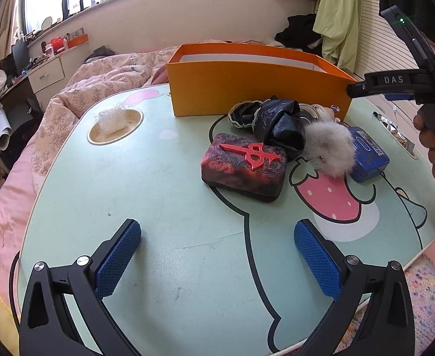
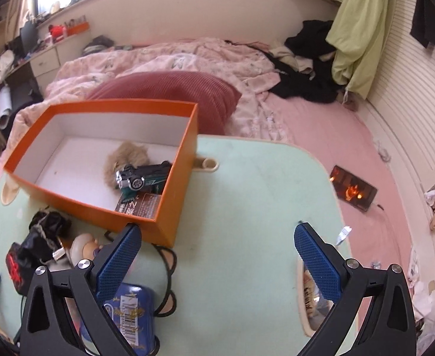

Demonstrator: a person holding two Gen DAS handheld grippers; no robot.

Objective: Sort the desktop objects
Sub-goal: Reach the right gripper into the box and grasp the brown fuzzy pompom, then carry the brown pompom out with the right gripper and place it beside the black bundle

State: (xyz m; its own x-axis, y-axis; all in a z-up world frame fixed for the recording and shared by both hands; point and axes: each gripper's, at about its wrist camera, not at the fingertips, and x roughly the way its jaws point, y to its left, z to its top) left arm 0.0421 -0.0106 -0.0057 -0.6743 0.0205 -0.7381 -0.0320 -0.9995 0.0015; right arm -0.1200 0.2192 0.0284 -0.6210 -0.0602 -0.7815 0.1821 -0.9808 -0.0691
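An orange box [image 1: 247,89] stands at the far side of the mint-green table [image 1: 158,184]. In the right wrist view the box [image 2: 169,207] holds a toy car [image 2: 141,175], a tan fur ball [image 2: 128,154] and a dark packet [image 2: 141,204]. In front of it lie a red-black case [image 1: 244,167], a crumpled black bag [image 1: 279,124], a grey pompom [image 1: 330,145] and a blue tin [image 1: 368,154]. My left gripper [image 1: 217,255] is open and empty above the near table. My right gripper [image 2: 217,255] is open and empty, with the blue tin [image 2: 128,311] below its left finger.
A clear plastic wad [image 1: 112,118] sits in the table's round cup recess. A small figurine [image 2: 82,247] lies next to the black bag. A snack wrapper [image 1: 392,127] lies at the table's right edge. A bed with pink covers [image 2: 306,124] surrounds the table; a phone [image 2: 354,188] lies on it.
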